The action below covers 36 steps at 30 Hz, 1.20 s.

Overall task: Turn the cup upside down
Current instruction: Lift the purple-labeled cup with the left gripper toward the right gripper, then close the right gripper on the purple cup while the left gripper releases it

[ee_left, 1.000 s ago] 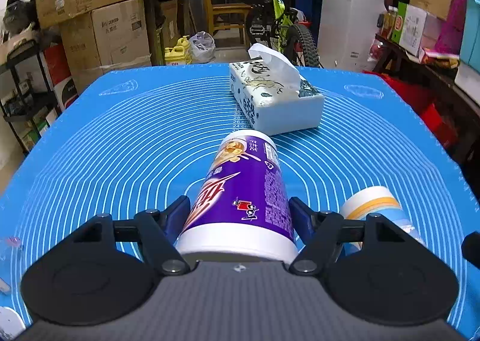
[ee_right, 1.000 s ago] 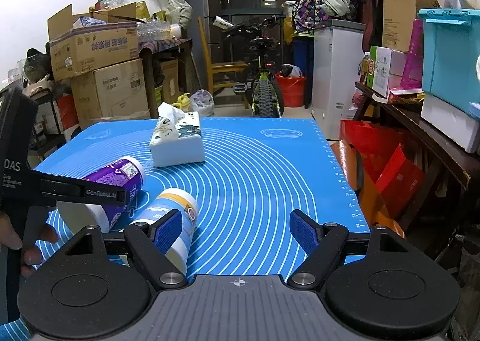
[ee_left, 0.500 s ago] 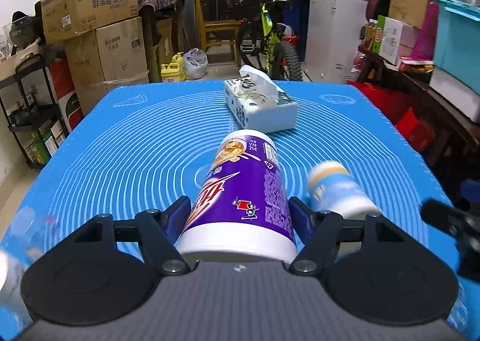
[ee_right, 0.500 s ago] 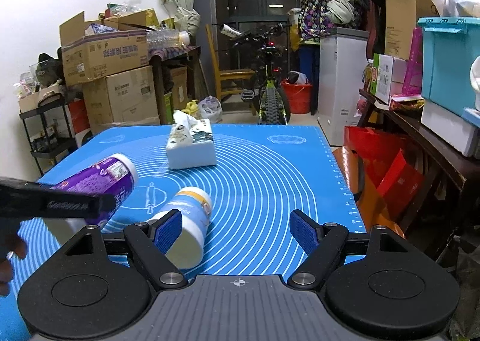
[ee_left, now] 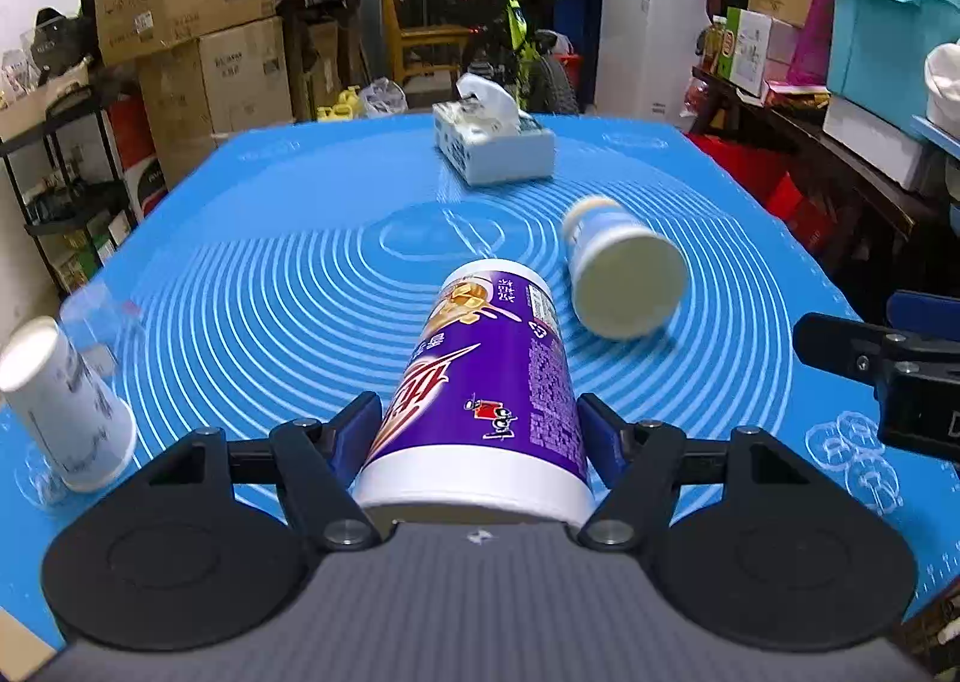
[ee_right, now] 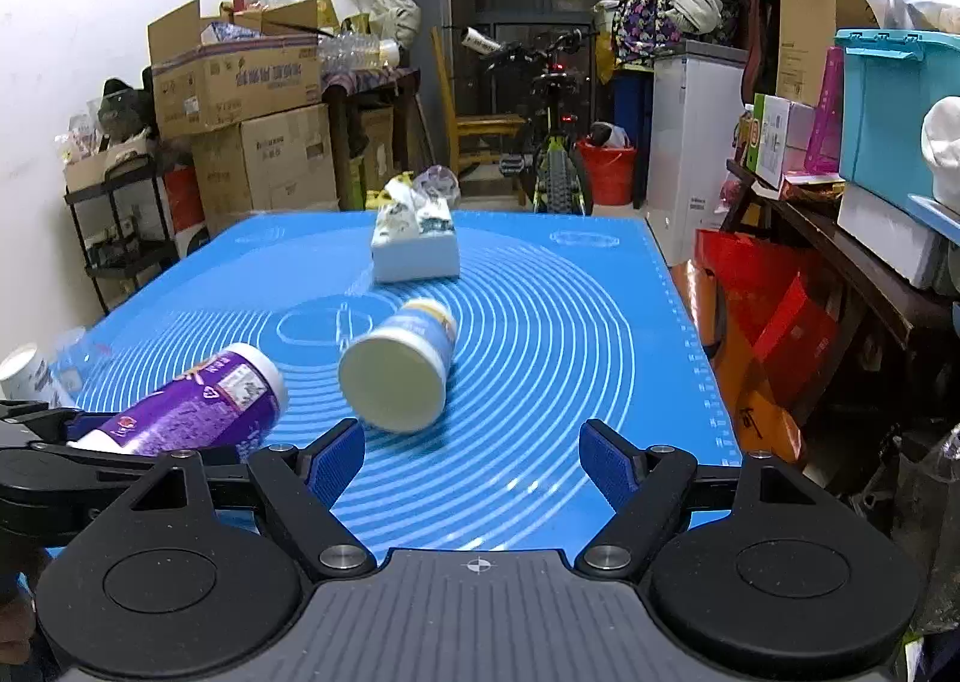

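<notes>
The left gripper (ee_left: 480,430) is clamped on the purple cup (ee_left: 486,376), its two blue pads pressing the sides near the wide white end, so the cup lies lengthwise along the fingers with its narrower end pointing away from the camera and out over the blue mat (ee_left: 270,262). Held by the sides like this, the cup seems ready to be rolled over by a turn of the wrist, which fits the job of setting it upside down; from the right wrist view it looks lifted and tilted, though whether it clears the mat is hard to tell. The right gripper (ee_right: 472,460) holds nothing, its jaws standing wide apart, low over the near part of the mat. Just ahead of it and slightly to its left lies a second cup (ee_right: 399,367), blue and white, on its side with its pale round end facing the camera, apart from the pads. A white paper cup (ee_left: 66,400) stands at the mat's left edge, and a tissue box (ee_left: 492,145) sits at the far end, well away from both grippers.
</notes>
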### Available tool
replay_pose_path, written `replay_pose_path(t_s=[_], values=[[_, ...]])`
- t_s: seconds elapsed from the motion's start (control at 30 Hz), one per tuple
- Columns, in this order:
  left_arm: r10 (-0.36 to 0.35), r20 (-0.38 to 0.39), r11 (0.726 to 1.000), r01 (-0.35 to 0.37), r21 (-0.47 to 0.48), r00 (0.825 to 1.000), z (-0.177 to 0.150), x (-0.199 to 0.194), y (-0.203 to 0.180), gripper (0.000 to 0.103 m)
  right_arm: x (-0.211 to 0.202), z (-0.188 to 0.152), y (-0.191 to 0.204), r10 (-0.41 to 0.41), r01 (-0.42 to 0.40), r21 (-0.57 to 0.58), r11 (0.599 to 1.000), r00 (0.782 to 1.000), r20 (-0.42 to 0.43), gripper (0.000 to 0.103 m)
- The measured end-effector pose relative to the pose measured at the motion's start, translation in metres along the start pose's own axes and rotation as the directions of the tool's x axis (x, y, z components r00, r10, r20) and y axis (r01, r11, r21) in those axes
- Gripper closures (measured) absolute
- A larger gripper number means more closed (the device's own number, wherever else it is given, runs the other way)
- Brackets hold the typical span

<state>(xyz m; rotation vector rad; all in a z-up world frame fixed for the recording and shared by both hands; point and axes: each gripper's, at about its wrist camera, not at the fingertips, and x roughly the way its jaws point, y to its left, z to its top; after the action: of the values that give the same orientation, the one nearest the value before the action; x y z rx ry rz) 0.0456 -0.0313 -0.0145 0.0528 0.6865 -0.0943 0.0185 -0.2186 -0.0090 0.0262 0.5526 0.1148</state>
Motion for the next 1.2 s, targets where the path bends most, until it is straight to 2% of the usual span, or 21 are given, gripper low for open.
replay_pose_path(t_s=[0.13,0.43,0.5,0.63,0.97,1.2], values=[[-0.011,-0.033,1.0,0.011,-0.014,0.999,-0.008,0.006,0.001,0.031,-0.004,-0.004,0.0,-0.003,0.003,-0.003,1.0,1.0,-0.012,0.021],[-0.012,-0.042,1.0,0.012,-0.004,0.999,-0.014,0.008,-0.001,0.029,-0.007,-0.006,-0.001,-0.008,0.008,0.0,1.0,1.0,-0.017,0.021],[-0.011,-0.051,1.0,0.011,-0.003,0.999,-0.015,0.009,-0.001,0.019,-0.007,-0.005,0.0,-0.007,0.007,-0.003,1.0,1.0,-0.018,0.021],[-0.013,-0.045,1.0,0.013,0.001,0.999,-0.016,0.007,-0.001,0.01,-0.007,-0.006,0.001,-0.006,0.006,-0.006,1.0,1.0,-0.02,0.021],[0.001,-0.027,1.0,-0.001,0.001,1.0,-0.01,-0.004,0.005,0.01,-0.012,-0.002,0.007,-0.003,0.003,-0.016,1.0,1.0,-0.012,0.021],[0.013,0.042,0.999,-0.011,-0.039,0.999,0.007,-0.036,0.032,0.009,-0.012,0.012,0.022,0.047,-0.048,-0.03,0.998,0.998,-0.037,0.02]])
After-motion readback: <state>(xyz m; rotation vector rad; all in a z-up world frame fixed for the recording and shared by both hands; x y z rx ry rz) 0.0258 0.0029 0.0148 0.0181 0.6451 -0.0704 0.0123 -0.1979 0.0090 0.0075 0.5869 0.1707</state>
